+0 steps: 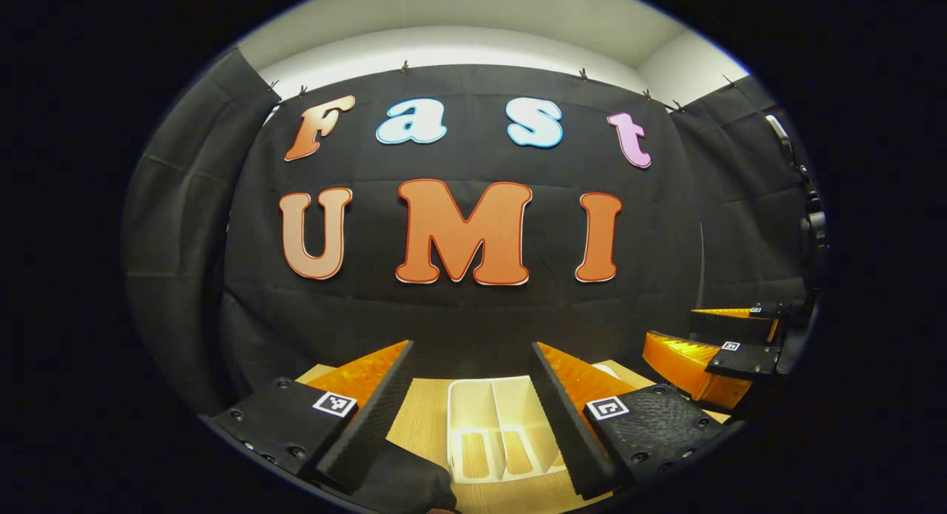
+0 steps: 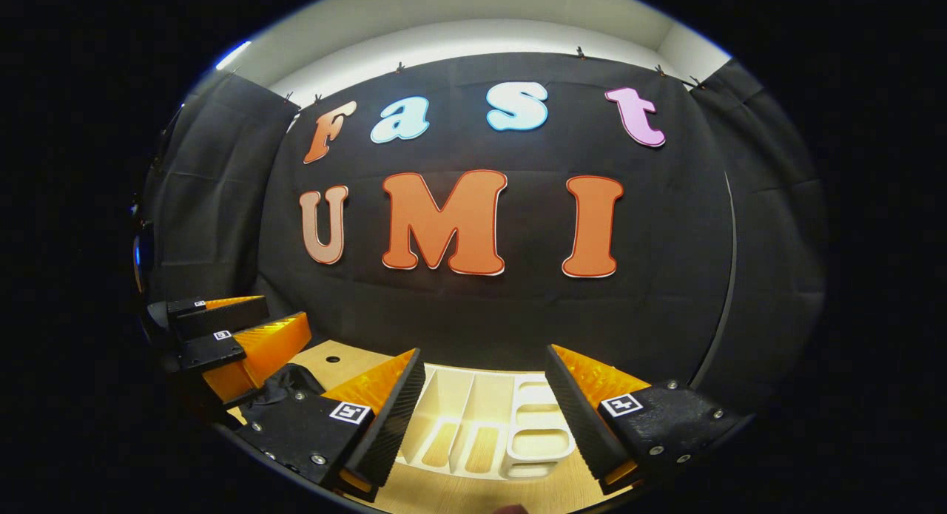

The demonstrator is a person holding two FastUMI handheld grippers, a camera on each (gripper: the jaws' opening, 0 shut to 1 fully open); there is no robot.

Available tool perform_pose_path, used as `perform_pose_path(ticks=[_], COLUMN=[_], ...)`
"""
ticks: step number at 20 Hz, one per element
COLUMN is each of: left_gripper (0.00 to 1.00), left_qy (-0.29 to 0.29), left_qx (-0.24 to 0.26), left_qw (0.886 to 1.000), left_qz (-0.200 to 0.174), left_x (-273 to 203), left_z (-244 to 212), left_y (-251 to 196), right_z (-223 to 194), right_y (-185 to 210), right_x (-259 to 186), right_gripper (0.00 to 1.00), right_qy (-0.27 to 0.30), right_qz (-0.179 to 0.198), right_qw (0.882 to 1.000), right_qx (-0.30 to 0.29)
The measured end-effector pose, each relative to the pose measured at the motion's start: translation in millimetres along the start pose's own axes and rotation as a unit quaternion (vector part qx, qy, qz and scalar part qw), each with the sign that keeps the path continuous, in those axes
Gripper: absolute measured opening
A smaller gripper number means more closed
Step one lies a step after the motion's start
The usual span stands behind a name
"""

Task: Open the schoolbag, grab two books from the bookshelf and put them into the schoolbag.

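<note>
1. We hold both grippers high over the table (image 1: 422, 418), aimed at the booth wall; the left gripper (image 1: 473, 403) and right gripper (image 2: 484, 410) each have fingers spread, grasping nothing.
2. A white rack (image 1: 496, 433) lies just ahead and below, between each gripper's fingers, its slots running away from us.
3. We judge the dark fabric (image 2: 285, 384), below the left gripper, to be the bag; if so, the left is nearer.
4. The right gripper view adds the rack's side trays; books we cannot make out.
</note>
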State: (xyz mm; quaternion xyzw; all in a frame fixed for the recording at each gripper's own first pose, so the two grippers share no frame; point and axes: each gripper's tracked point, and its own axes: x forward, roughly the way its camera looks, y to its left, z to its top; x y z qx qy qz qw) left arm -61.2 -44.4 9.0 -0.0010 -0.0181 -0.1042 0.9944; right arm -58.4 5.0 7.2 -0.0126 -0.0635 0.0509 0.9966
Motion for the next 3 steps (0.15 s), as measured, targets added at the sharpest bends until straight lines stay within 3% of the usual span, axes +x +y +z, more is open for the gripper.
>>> perform_pose_path(ticks=[3], left_gripper=[0.94], left_qy=[-0.009], left_qx=[0.008], left_qw=[1.000], left_qz=[0.003], left_x=[2.8], left_z=[-1.0], left_y=[9.9], right_z=[-3.9], right_y=[2.1], right_x=[4.0], right_gripper=[0.97], right_qy=[0.001], right_qz=[-0.005], right_qw=[1.000], right_qx=[-0.007])
